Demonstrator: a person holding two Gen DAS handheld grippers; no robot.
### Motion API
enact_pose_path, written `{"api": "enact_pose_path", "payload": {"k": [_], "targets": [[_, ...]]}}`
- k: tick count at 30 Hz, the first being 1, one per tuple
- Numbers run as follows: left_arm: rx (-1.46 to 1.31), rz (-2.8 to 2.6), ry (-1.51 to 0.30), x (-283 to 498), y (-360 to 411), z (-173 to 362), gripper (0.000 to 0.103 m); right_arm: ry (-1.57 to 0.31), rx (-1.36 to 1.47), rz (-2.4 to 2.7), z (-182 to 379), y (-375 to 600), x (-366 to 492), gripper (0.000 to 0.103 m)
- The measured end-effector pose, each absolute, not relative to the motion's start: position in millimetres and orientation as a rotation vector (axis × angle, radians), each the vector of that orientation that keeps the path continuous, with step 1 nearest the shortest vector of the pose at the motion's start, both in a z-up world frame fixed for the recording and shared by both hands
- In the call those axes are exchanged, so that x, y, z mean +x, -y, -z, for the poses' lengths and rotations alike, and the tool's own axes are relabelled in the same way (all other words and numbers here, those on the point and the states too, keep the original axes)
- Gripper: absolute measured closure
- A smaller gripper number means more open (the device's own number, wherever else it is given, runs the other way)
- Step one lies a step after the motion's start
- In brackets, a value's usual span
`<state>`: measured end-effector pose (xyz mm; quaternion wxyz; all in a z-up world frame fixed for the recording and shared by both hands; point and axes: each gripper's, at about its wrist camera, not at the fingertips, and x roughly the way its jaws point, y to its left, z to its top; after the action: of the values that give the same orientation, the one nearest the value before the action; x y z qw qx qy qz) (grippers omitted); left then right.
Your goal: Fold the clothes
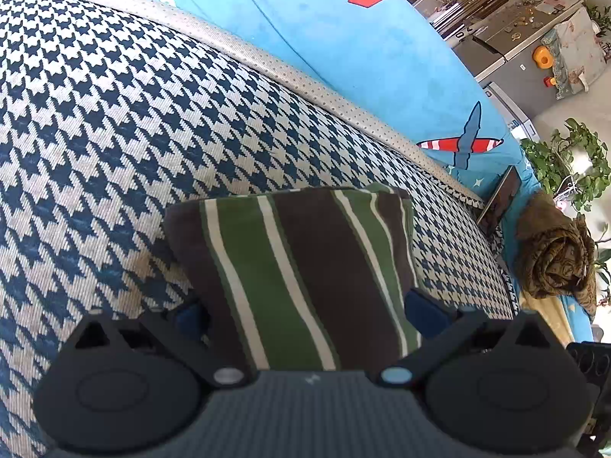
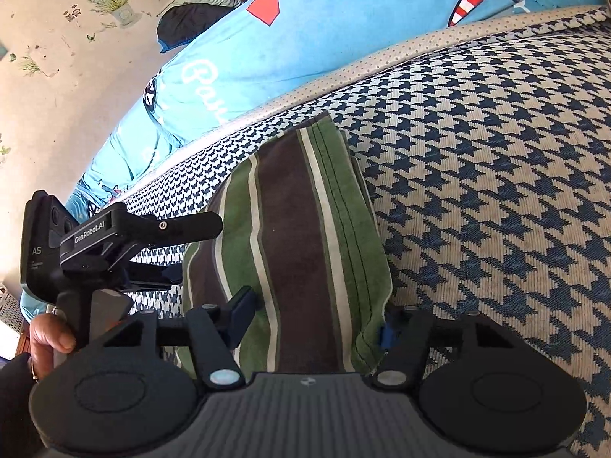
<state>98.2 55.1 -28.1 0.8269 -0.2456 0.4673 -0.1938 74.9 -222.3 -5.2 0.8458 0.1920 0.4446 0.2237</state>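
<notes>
A folded garment with green, brown and white stripes (image 1: 305,267) (image 2: 298,229) lies flat on a blue-and-white houndstooth blanket (image 1: 114,133) (image 2: 496,191). My left gripper (image 1: 307,313) is open, one blue-padded finger on either side of the garment's near end. In the right wrist view my right gripper (image 2: 315,320) is open too, its fingers straddling another end of the same garment. The left gripper (image 2: 194,248) also shows there at the garment's left edge, held by a person's hand (image 2: 49,336).
Beyond the blanket lies a bright blue quilt (image 1: 362,57) (image 2: 267,57) with red and white prints. A brown bundled cloth (image 1: 553,259) and a flat dark device (image 1: 500,206) sit at the bed's far end, near potted plants (image 1: 573,160) and a fridge (image 1: 515,38).
</notes>
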Motion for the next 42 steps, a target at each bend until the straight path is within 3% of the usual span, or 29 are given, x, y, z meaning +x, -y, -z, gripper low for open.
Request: {"api": "enact_pose_path", "payload": {"k": [12, 14, 19, 22, 31, 33, 38, 42], "targets": [[-0.481, 0.420, -0.964, 101, -37, 25, 0.001, -0.916, 0.430, -0.443, 11, 218, 83, 0.056], [-0.441, 0.416, -0.958, 100, -29, 23, 0.004, -0.913, 0.424, -0.443, 11, 216, 84, 0.064], [-0.350, 0.391, -0.946, 96, -20, 19, 0.017, -0.910, 0.412, -0.439, 12, 213, 86, 0.070], [-0.332, 0.379, -0.941, 94, -20, 19, 0.024, -0.912, 0.402, -0.439, 11, 215, 86, 0.071], [-0.284, 0.322, -0.924, 97, -12, 24, 0.025, -0.902, 0.357, -0.414, 9, 207, 85, 0.067], [-0.260, 0.300, -0.916, 95, -8, 23, 0.030, -0.897, 0.340, -0.408, 8, 204, 85, 0.069], [-0.220, 0.289, -0.870, 87, -3, 15, 0.057, -0.870, 0.279, -0.401, 3, 195, 81, 0.079], [-0.187, 0.263, -0.823, 79, 0, 5, 0.064, -0.841, 0.235, -0.393, -4, 187, 77, 0.081]]}}
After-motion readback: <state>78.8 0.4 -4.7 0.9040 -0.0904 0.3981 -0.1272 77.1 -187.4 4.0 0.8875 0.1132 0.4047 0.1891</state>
